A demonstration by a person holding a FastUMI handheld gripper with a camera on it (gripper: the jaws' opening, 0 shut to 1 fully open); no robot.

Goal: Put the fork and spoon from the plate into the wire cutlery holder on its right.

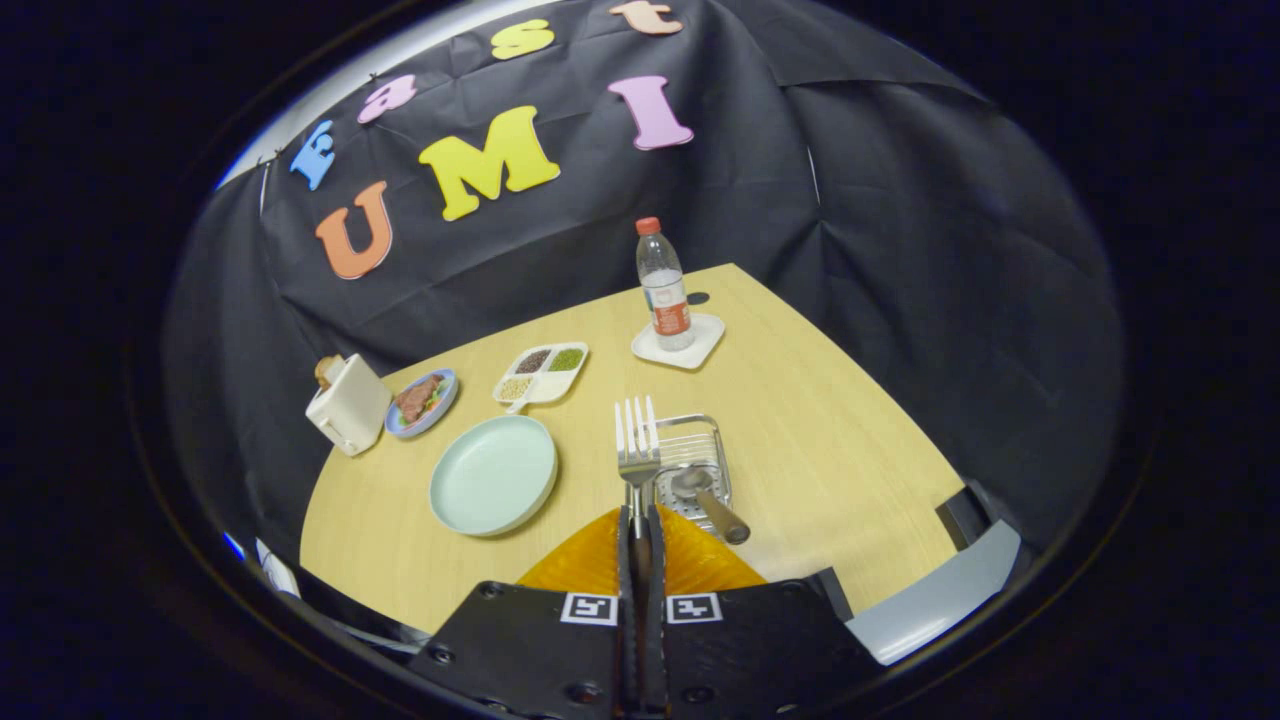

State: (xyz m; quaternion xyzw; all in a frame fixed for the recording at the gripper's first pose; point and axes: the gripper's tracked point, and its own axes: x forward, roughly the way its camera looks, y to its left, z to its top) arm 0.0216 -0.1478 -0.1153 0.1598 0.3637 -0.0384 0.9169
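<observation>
My gripper (640, 535) is shut on the handle of a metal fork (636, 445), whose tines point away from me, raised above the table. Just beyond and right of the fork stands the wire cutlery holder (700, 440). The spoon (705, 495) lies in the holder, bowl down inside and wooden handle sticking out toward me over its near rim. The pale green plate (493, 474) sits left of the holder with nothing on it.
Farther back on the wooden table (820, 450) stand a water bottle (662, 285) on a white coaster (680, 345), a divided dish of grains (542, 372), a small plate of food (422, 400) and a white toaster (347, 405). A grey chair back (940, 590) is near right.
</observation>
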